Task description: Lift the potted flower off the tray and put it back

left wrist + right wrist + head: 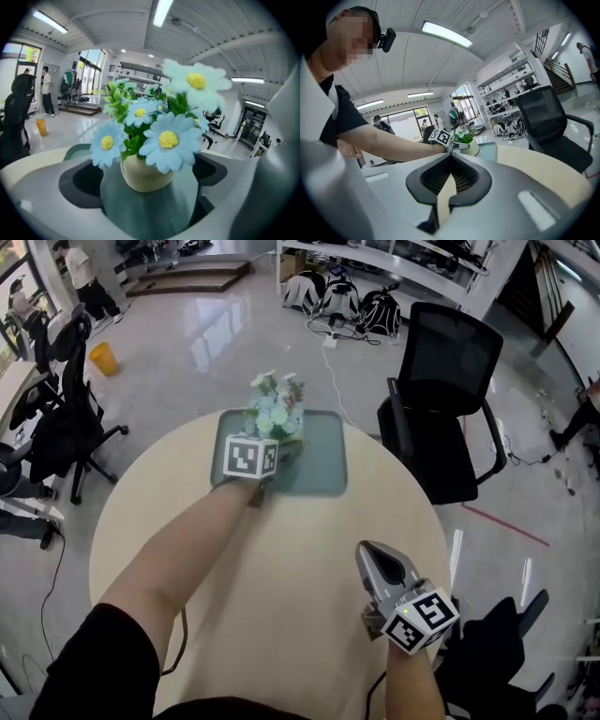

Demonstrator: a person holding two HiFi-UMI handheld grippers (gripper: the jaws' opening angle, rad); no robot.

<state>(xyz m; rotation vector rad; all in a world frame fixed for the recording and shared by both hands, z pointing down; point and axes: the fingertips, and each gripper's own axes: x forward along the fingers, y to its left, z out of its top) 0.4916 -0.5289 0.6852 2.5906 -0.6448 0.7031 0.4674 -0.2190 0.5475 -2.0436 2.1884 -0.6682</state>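
Observation:
The potted flower [277,412], pale blue and white daisies in a cream pot [143,172], stands upright on the grey-green tray [323,465] at the round table's far side. My left gripper [272,448] reaches onto the tray from the near side. Its jaws stand wide open on either side of the pot, with gaps showing between pads and pot in the left gripper view [145,161]. My right gripper [373,554] hovers over the table's near right part, shut and empty, pointing toward the tray. In the right gripper view [451,157] the flower [464,136] and tray [490,151] lie ahead.
The beige round table [281,596] carries only the tray. A black office chair [450,399] stands close at the table's right, another [66,418] off to the left. A yellow bin [104,358] and people stand far back on the glossy floor.

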